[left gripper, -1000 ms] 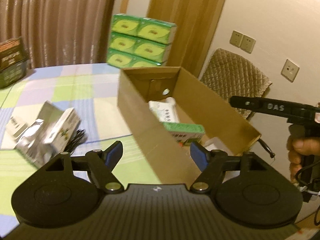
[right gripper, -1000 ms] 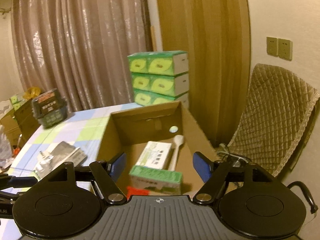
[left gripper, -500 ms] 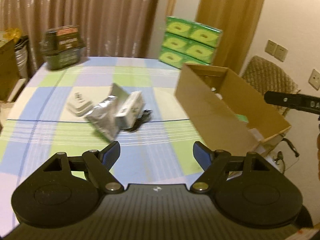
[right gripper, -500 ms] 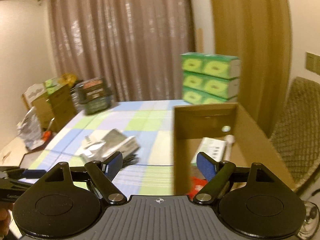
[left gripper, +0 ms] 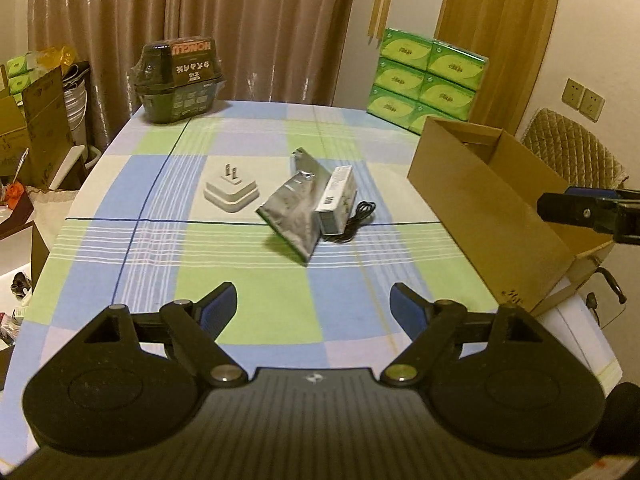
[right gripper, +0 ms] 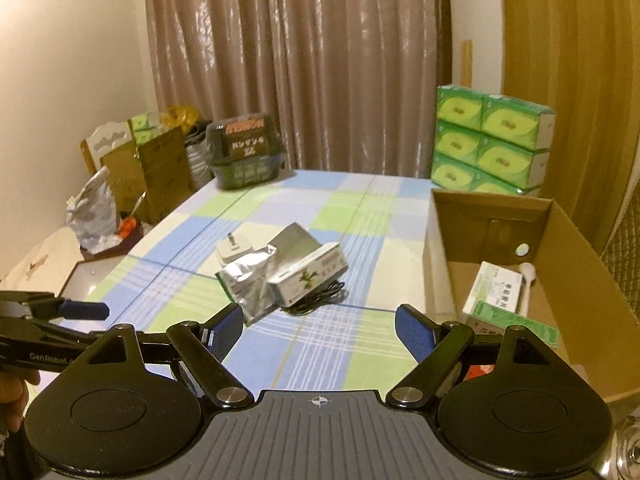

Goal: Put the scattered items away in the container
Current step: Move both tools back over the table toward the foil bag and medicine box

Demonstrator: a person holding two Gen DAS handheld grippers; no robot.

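Two grippers nearest, over the checked table (left gripper: 248,280): left gripper (left gripper: 312,306) with jaws apart and widening, nothing between them; right gripper (right gripper: 318,330) spread wide too, empty, hardly widening any more. Just beyond, mid-table, one small heap: silver foil pouch (left gripper: 292,216) leaning on a white carton (left gripper: 336,204), black cable (left gripper: 356,220) coiled under the carton's right edge. Beside the heap on its left, apart from it, a white plug adapter (left gripper: 231,192), prongs up. Right of the heap, at the table's edge, the open cardboard box (right gripper: 576,248), already holding a white packet (right gripper: 498,292), a green-edged packet (right gripper: 516,318) and a white spoon (right gripper: 527,280). Farther back, a dark wrapped basket (left gripper: 178,80) on the far left corner, stacked green tissue packs (left gripper: 428,76) far right, brown curtain (right gripper: 300,60) behind
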